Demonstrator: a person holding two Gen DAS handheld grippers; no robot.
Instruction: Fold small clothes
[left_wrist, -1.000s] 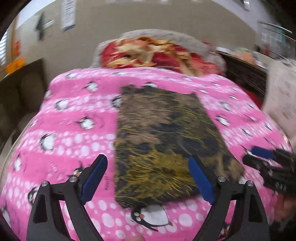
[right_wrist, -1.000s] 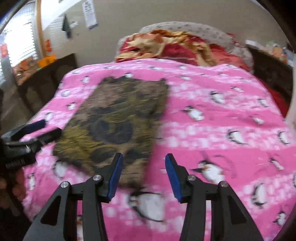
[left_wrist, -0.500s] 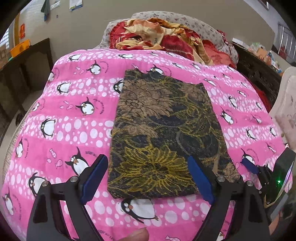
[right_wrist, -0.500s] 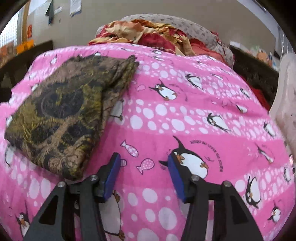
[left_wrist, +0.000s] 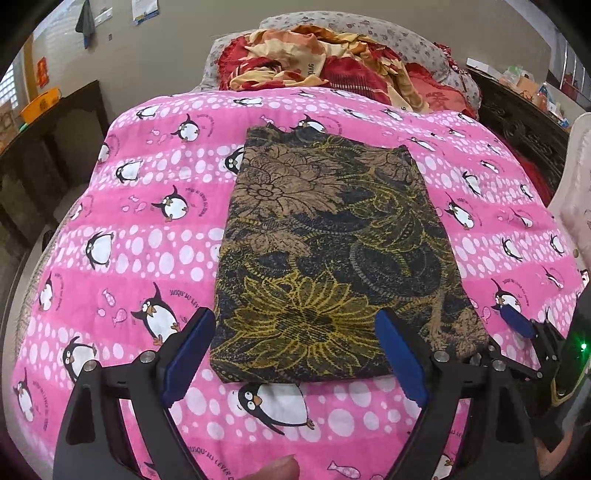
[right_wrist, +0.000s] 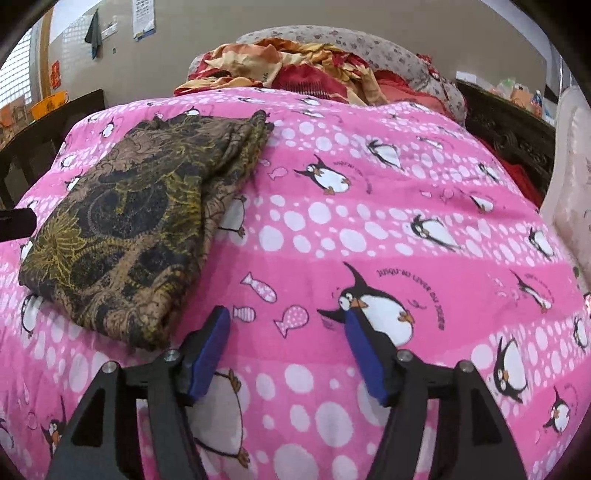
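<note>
Your left gripper (left_wrist: 295, 354) has its jaws wide and empty, straddling the near edge of the folded brown-and-black floral cloth (left_wrist: 332, 251), which lies flat on the pink penguin-print bedspread (left_wrist: 147, 240). Your right gripper (right_wrist: 286, 354) has empty jaws, opening over bare bedspread, the cloth lying just beyond the left jaw. It looks soft, light and limp, likely to sag, so take it at the near corners. Layers underneath are hidden, and the right gripper is partly cut off in the left view.
</note>
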